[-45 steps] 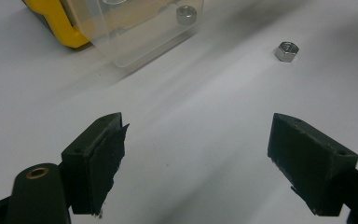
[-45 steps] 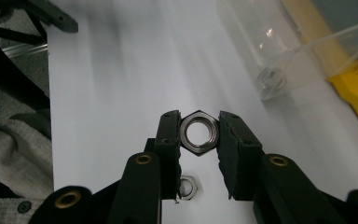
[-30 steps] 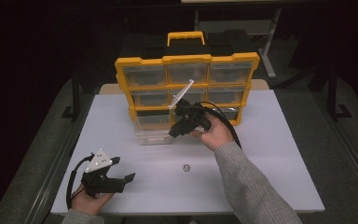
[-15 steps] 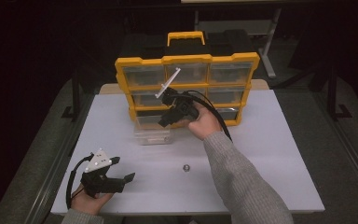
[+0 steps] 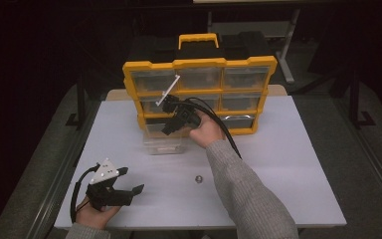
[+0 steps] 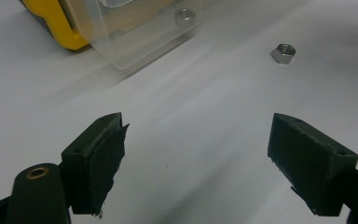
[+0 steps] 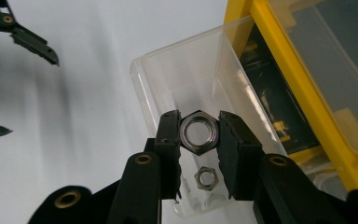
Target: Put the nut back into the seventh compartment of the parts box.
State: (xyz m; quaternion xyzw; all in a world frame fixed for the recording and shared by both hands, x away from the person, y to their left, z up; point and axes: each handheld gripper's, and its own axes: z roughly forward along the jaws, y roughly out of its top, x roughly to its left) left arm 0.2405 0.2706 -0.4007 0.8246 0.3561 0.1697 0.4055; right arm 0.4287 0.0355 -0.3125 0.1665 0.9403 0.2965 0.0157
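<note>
1 steel nut (image 7: 199,131), small, hard and slick, sits pinched flat-to-flat in my right gripper (image 7: 199,133) over the clear drawer (image 7: 186,79); left gripper (image 6: 196,163) gapes wide.

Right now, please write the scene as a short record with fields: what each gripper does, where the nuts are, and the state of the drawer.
right gripper: shut on a nut, held over the drawer
left gripper: open, holds nothing, low over the table
drawer: clear, pulled out of the yellow organizer, stands on the table
nuts in drawer: at least one small nut
loose nut: lies on the table, apart from the drawer
</note>
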